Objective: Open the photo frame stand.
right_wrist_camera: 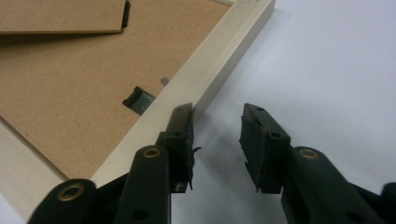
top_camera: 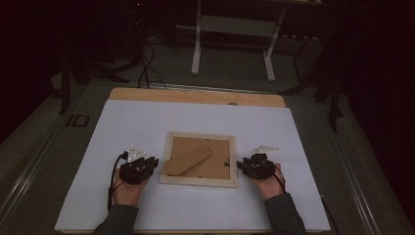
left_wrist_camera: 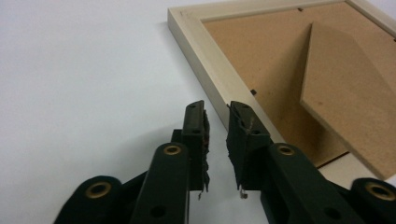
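High view shows a picture frame (top_camera: 199, 159) lying back-up on the white desk (top_camera: 147, 122), its brown backing board and fold-out stand facing up. Left of the frame, the left hand-held gripper (top_camera: 152, 164) points at the frame's left rail, the forearm coming straight in from the desk's near edge with the hand wrapped under the tool. Right of the frame, the right hand-held gripper (top_camera: 241, 165) mirrors that pose toward the right rail. Left gripper view has the jaws slightly parted, nothing pinched, one tip over the frame's wooden rail (left_wrist_camera: 219, 70). Right gripper view has the jaws spread wider, empty, beside the frame's outer edge (right_wrist_camera: 205, 79).
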The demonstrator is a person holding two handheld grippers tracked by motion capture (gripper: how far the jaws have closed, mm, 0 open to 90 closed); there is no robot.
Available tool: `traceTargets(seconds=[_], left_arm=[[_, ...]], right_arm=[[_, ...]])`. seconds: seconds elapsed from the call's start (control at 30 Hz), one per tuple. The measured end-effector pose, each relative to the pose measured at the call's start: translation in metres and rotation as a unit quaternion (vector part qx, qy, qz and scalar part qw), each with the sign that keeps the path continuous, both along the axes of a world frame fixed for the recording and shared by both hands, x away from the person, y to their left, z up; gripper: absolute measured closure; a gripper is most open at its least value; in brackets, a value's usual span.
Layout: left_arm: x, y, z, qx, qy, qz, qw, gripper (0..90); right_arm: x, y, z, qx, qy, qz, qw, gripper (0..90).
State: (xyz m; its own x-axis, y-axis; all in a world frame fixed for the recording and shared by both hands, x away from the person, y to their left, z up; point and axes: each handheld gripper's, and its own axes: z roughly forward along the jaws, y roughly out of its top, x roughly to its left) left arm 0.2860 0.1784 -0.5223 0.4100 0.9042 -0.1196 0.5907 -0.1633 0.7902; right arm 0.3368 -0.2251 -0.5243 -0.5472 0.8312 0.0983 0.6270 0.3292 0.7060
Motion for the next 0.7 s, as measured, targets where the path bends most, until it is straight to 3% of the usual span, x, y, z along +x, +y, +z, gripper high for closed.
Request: traceTargets(seconds=[0.2, 0.37, 0.57, 0.63, 0.7], left_arm=[[-0.001, 0.004, 0.006, -0.021, -0.001, 0.009, 0.9997, 68.4], [-0.004, 0.008, 0.023, -0.042, -0.014, 0.01, 0.999, 67.8], [-0.001, 0.005, 0.04, -0.076, -0.014, -0.031, 0.9966, 60.3], [0.002, 0.0, 0.04, -0.085, 0.0, -0.055, 0.9949, 56.9], [0.007, -0.007, 0.039, -0.077, 0.013, -0.08, 0.9938, 51.6]], right_arm=[[0.0, -0.004, 0.003, 0.002, -0.003, -0.001, 1.0, 61.0], [0.001, -0.005, 0.002, 0.004, -0.001, 0.003, 1.0, 61.1], [0.001, -0.005, 0.003, 0.014, 0.002, 0.002, 0.9999, 60.4], [0.001, -0.005, 0.003, 0.02, 0.003, 0.005, 0.9998, 59.8], [0.001, -0.005, 0.003, 0.025, 0.004, 0.005, 0.9997, 59.4]])
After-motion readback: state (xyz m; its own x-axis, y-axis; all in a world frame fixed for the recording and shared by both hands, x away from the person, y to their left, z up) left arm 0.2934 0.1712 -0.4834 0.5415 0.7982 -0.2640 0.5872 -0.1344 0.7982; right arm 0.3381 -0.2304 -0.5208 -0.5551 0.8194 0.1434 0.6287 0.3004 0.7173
